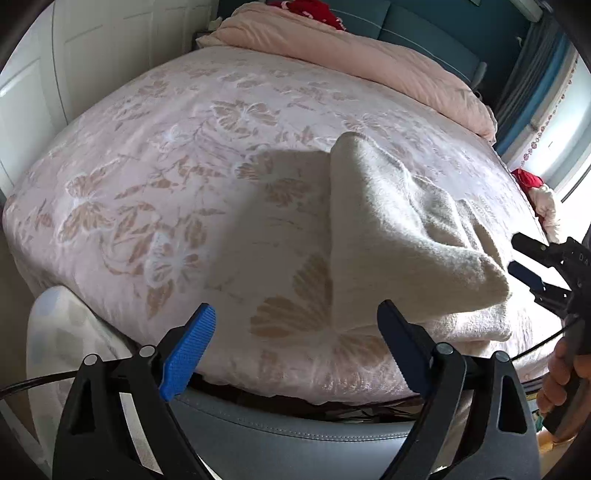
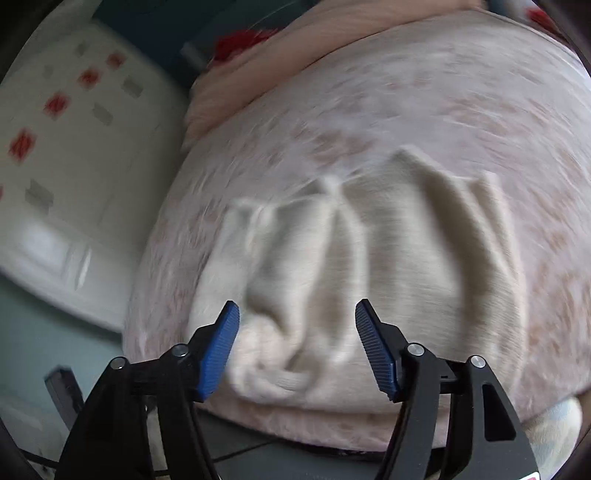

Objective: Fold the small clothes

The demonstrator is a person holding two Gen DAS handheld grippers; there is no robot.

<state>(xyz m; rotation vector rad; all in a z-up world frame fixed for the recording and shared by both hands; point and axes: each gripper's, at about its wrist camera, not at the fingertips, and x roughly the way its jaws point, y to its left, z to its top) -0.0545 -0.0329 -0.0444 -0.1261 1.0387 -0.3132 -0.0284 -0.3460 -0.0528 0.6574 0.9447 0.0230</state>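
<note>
Left wrist view: a bed with a pale pink floral bedspread (image 1: pixel 155 177) fills the room, a peach quilt (image 1: pixel 369 59) heaped at its far end against a teal headboard (image 1: pixel 413 22), white cupboard doors (image 1: pixel 74 55) to the left. The cream garment (image 1: pixel 399 229) lies folded on the near right part of the bed. The left gripper (image 1: pixel 295 317) stands wide apart, holding nothing. The right gripper (image 1: pixel 517 254) shows at the right edge; the letters on it are unreadable.

Right wrist view, blurred: the right gripper (image 2: pixel 297 314) is parted and empty above the cream garment (image 2: pixel 388 240).
</note>
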